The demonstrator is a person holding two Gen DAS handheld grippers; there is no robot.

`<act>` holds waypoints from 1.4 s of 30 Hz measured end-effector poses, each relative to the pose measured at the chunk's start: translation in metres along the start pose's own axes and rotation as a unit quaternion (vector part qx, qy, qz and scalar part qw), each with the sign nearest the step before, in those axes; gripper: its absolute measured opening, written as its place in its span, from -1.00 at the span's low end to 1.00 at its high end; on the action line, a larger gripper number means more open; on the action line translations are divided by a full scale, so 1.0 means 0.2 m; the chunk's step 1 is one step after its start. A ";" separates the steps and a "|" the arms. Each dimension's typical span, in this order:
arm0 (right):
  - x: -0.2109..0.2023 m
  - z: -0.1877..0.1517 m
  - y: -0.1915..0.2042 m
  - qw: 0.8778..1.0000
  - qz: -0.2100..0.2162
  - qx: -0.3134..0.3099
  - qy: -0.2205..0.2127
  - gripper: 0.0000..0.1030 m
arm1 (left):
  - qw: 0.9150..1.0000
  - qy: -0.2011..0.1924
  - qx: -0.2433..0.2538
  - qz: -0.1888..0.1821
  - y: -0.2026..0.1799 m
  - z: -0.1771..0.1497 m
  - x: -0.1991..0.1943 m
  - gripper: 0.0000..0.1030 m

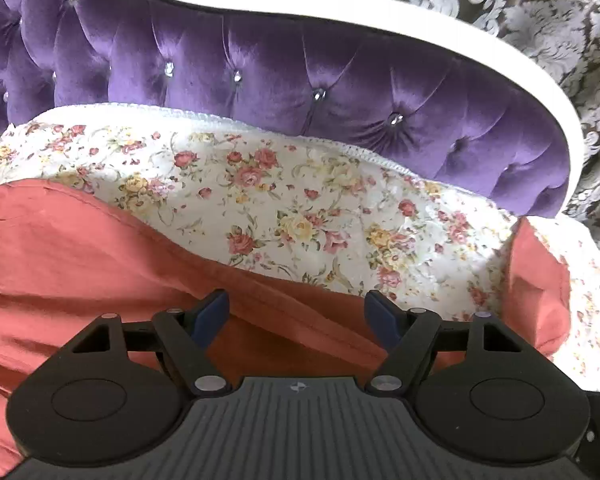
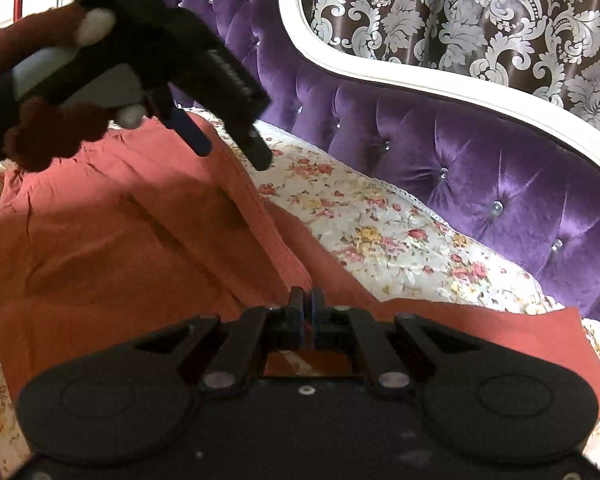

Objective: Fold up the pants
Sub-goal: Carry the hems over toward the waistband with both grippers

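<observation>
pants [image 2: 112, 240] on floral bedspread [image 1: 300, 208], r gripper [image 2: 306, 304] fingers pinched on fabric edge, l gripper [image 1: 297, 312] fingers apart above

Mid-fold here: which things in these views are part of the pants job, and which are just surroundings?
Part of the job:
- salmon-red cotton pants
- right gripper, shut on a fold of the pants
- left gripper, open above the pants

Just surroundings:
- floral quilted bedspread
- purple tufted velvet headboard with white frame
- brown-and-silver damask curtain
</observation>
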State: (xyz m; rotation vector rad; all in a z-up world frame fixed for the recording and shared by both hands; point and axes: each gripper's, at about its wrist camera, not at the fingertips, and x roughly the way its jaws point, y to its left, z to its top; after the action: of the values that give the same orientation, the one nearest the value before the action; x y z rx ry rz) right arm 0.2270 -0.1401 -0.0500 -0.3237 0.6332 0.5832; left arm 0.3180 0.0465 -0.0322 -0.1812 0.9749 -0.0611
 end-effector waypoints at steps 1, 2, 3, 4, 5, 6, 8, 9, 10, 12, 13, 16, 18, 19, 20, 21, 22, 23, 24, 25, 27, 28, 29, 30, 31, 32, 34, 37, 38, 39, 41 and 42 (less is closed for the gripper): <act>0.00 -0.01 0.01 1.000 0.000 0.004 -0.001 -0.91 | 1.000 0.004 0.003 0.006 -0.01 0.00 0.02 0.42; 0.00 -0.01 0.00 1.000 0.001 0.011 -0.003 -0.91 | 1.000 0.005 0.007 0.013 -0.02 0.00 0.04 0.42; 0.00 -0.01 -0.01 1.000 0.000 0.017 -0.006 -0.91 | 1.000 0.008 0.010 0.019 -0.03 0.00 0.05 0.42; 0.01 -0.01 -0.02 1.000 0.000 0.019 -0.008 -0.91 | 1.000 0.013 0.011 0.025 -0.04 0.00 0.07 0.42; 0.00 -0.02 -0.02 1.000 0.001 0.021 -0.010 -0.91 | 0.999 0.019 0.011 0.027 -0.04 0.00 0.09 0.42; 0.00 -0.02 -0.01 1.000 -0.001 0.020 -0.011 -0.91 | 0.999 0.028 0.010 0.028 -0.04 0.00 0.11 0.31; 0.00 -0.02 0.00 1.000 -0.004 0.016 -0.013 -0.90 | 0.999 0.025 -0.004 0.021 -0.03 -0.02 0.11 -0.68; 0.00 -0.02 0.00 1.000 -0.004 0.016 -0.013 -0.90 | 1.000 0.017 -0.013 0.014 -0.03 -0.05 0.08 -0.78; -0.01 -0.02 0.01 1.000 -0.003 0.018 -0.014 -0.90 | 1.000 0.000 -0.018 0.014 -0.03 -0.07 0.04 -0.78; -0.04 -0.03 0.02 0.999 -0.003 0.028 -0.018 -0.88 | 0.999 -0.033 -0.012 0.018 -0.05 -0.16 -0.07 -0.78; -0.06 -0.04 0.02 0.999 -0.003 0.034 -0.020 -0.86 | 0.999 -0.047 -0.004 0.020 -0.06 -0.22 -0.14 -0.78; -0.14 -0.07 0.01 0.997 -0.008 0.068 -0.019 -0.74 | 0.997 -0.076 0.014 0.021 -0.09 -0.40 -0.30 -0.78; -0.23 -0.09 0.00 0.994 -0.008 0.102 -0.026 -0.59 | 0.996 -0.085 0.021 0.023 -0.09 -0.52 -0.37 -0.77; -0.27 -0.10 -0.01 0.992 -0.010 0.119 -0.030 -0.44 | 0.995 -0.091 0.025 0.027 -0.10 -0.57 -0.39 -0.78; -0.31 -0.10 -0.03 0.990 -0.015 0.139 -0.035 -0.30 | 0.995 -0.096 0.028 0.031 -0.10 -0.61 -0.41 -0.78; -0.35 -0.11 -0.05 0.987 -0.022 0.157 -0.038 -0.28 | 0.994 -0.097 0.029 0.035 -0.09 -0.65 -0.43 -0.78; -0.37 -0.10 -0.08 0.983 -0.034 0.177 -0.041 -0.28 | 0.995 -0.095 0.027 0.034 -0.09 -0.69 -0.43 -0.78; -0.38 -0.09 -0.11 0.980 -0.045 0.189 -0.039 -0.27 | 0.995 -0.089 0.025 0.032 -0.08 -0.72 -0.43 -0.78; -0.38 -0.08 -0.14 0.977 -0.065 0.199 -0.034 -0.26 | 0.996 -0.084 0.027 0.032 -0.08 -0.74 -0.42 -0.78; -0.35 -0.05 -0.17 0.975 -0.091 0.201 -0.027 -0.25 | 0.996 -0.079 0.028 0.034 -0.08 -0.76 -0.41 -0.78; -0.28 0.00 -0.23 0.968 -0.150 0.199 -0.008 -0.21 | 0.997 -0.069 0.029 0.037 -0.06 -0.79 -0.37 -0.78; -0.22 0.02 -0.27 0.964 -0.173 0.202 0.008 -0.20 | 0.997 -0.061 0.028 0.036 -0.06 -0.80 -0.35 -0.78; -0.15 0.04 -0.32 0.958 -0.193 0.211 0.025 -0.19 | 0.998 -0.054 0.026 0.034 -0.05 -0.81 -0.34 -0.78; -0.09 0.05 -0.36 0.952 -0.206 0.222 0.038 -0.19 | 0.998 -0.048 0.024 0.033 -0.04 -0.82 -0.32 -0.78; -0.01 0.07 -0.42 0.945 -0.219 0.236 0.053 -0.19 | 0.998 -0.045 0.022 0.033 -0.03 -0.83 -0.31 -0.78; 0.06 0.08 -0.47 0.938 -0.230 0.250 0.066 -0.19 | 0.998 -0.044 0.020 0.032 -0.02 -0.84 -0.30 -0.77; 0.19 0.09 -0.54 0.925 -0.251 0.271 0.087 -0.19 | 0.998 -0.043 0.020 0.032 -0.01 -0.85 -0.29 -0.78; 0.37 0.12 -0.62 0.910 -0.281 0.282 0.115 -0.19 | 0.998 -0.042 0.018 0.032 -0.01 -0.86 -0.28 -0.78; 0.43 0.13 -0.65 0.905 -0.290 0.283 0.126 -0.19 | 0.999 -0.041 0.017 0.031 -0.01 -0.86 -0.28 -0.78; 0.48 0.14 -0.66 0.901 -0.300 0.280 0.138 -0.19 | 0.999 -0.041 0.016 0.032 -0.01 -0.86 -0.28 -0.78; 0.54 0.12 -0.68 0.892 -0.321 0.273 0.164 -0.28 | 0.999 -0.040 0.016 0.032 -0.02 -0.86 -0.27 -0.78; 0.54 0.10 -0.69 0.886 -0.330 0.272 0.178 -0.43 | 0.998 -0.042 0.017 0.033 -0.02 -0.86 -0.27 -0.78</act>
State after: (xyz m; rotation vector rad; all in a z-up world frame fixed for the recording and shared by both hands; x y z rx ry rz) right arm 0.3895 -0.1962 -0.0882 -0.0947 0.9511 -0.3291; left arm 0.1454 0.0282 -0.0817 -0.1189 0.8955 -0.0103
